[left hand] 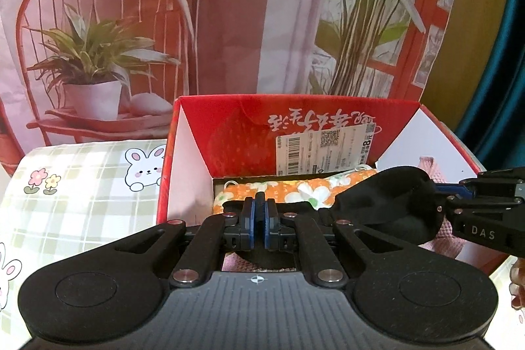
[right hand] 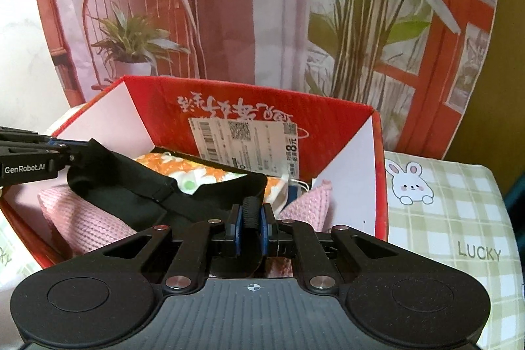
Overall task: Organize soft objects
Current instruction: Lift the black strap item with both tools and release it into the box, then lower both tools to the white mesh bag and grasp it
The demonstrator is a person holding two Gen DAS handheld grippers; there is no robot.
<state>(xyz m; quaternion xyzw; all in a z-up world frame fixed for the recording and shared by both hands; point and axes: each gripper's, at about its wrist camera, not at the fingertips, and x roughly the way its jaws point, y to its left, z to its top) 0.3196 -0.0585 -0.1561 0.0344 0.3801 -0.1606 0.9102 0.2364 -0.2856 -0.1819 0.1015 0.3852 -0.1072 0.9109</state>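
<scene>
Step in hand: lowering black eye mask (right hand: pixel 157 186) into red box (left hand: pixel 328 117). Both claws pinch it: left claw (left hand: pixel 261 212) on 1 end, right claw (right hand: pixel 252 218) on strap at other end. Mask hangs over floral pouch (left hand: pixel 295 191) and pink cloth (right hand: pixel 82 222), inside box. Next, probably: lower flat, spread both claws, lift out without snagging strap.
</scene>
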